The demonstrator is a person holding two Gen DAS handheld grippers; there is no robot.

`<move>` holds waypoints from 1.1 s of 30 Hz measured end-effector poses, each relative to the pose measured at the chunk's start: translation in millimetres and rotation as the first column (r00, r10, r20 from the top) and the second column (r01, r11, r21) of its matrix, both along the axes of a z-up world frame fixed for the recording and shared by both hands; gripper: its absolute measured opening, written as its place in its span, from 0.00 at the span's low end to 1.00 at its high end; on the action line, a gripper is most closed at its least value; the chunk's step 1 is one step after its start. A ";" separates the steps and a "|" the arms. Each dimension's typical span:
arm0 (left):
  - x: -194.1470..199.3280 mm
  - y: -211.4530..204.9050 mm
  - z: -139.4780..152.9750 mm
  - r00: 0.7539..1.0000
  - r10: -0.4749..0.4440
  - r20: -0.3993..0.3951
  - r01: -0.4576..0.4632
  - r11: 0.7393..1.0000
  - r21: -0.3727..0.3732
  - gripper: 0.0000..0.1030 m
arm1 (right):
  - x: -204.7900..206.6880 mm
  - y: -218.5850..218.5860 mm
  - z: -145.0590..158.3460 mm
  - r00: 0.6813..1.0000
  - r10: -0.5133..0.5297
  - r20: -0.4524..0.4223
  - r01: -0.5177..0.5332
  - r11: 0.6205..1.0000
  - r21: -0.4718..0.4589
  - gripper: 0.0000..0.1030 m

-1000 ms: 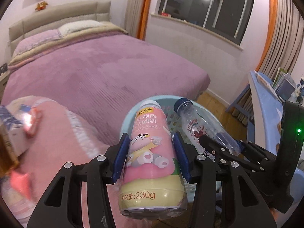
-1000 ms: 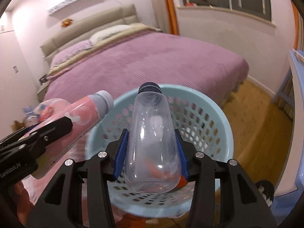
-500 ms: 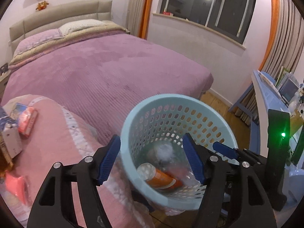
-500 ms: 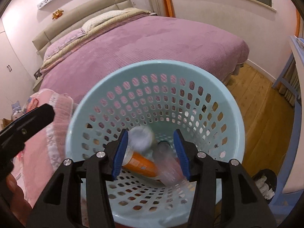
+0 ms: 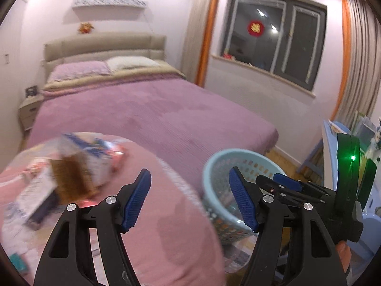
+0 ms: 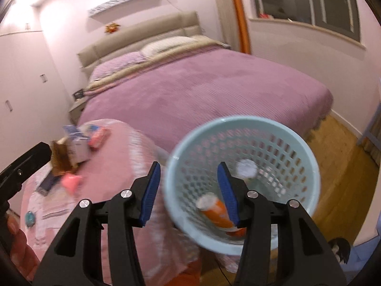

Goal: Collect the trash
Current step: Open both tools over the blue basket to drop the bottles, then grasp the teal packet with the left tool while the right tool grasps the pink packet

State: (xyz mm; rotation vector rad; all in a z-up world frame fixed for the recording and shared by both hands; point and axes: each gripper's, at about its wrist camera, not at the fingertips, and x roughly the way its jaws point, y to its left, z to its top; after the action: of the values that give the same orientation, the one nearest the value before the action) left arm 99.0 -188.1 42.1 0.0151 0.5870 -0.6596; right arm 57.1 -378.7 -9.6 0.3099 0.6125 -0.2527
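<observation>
Both bottles have left the claws since a second ago and now lie in the basket (image 6: 240, 128). Left of the basket, on the pink cushion (image 5: 152, 214), blurred cartons and wrappers (image 5: 78, 166) lie in a heap. The left claw (image 5: 190, 200) has just been opening and stands wide over the cushion, nothing between its pads. The right claw (image 6: 189, 191) is parted and empty, straddling the basket's near rim. The right view alone looks into the basket: an orange bottle (image 6: 218, 212) lies slanted, white cap up-left, with a pale round cap (image 6: 246, 169) beyond. Behind the basket stretches a purple bed (image 5: 152, 109); right of it, wood floor (image 6: 338, 166), a window (image 5: 273, 43) and a blue table (image 5: 331, 143).
</observation>
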 end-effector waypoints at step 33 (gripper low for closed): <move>7.5 289.2 -101.8 0.806 0.550 -0.219 -0.510 0.833 0.214 0.73 | 137.7 207.2 -51.4 0.879 0.458 -0.131 -0.468 0.882 -0.054 0.55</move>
State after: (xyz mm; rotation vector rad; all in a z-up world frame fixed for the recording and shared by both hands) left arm 106.5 101.1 -59.6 -0.1049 0.8629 -0.0618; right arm 194.8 -171.5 -61.0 0.0593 0.7694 0.1693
